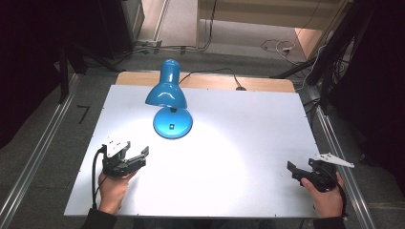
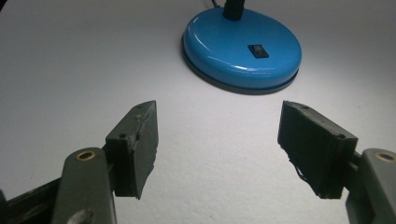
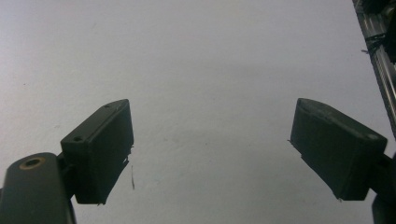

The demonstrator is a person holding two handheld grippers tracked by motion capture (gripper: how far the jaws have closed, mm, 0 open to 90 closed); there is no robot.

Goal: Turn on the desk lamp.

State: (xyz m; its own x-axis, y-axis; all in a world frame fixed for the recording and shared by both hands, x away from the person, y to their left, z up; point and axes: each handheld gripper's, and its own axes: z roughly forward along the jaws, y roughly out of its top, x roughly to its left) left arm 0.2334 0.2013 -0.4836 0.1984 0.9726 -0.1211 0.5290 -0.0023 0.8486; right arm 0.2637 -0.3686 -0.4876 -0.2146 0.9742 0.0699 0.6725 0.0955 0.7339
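While the blue desk lamp (image 1: 168,98) sits lit toward the far left-middle of the white worktop (image 1: 248,124), both hands are parked near the front edge, well apart from each other. The lamp's round base (image 1: 173,122) rests flat on the worktop, with its shade (image 1: 166,93) tilted down over it, throwing a bright pool of light across the middle of the surface. A black cord (image 1: 210,72) runs off from the lamp toward the back edge. The left gripper (image 1: 136,160) is at the front left, held in the person's left hand (image 1: 113,183), pointing roughly at the lamp base, near it but not touching. In the left gripper view its jaws stand wide apart with nothing but bare worktop between them, and the base (image 2: 242,52) shows straight ahead with its little black rocker switch (image 2: 258,51) on top. The right gripper (image 1: 298,172) is over at the front right, held in the right hand (image 1: 327,198), far from the lamp. In the right gripper view its jaws are spread wide too, empty, looking at plain white worktop, with a bit of the metal rail (image 3: 380,56) at the worktop's edge in the top right corner.
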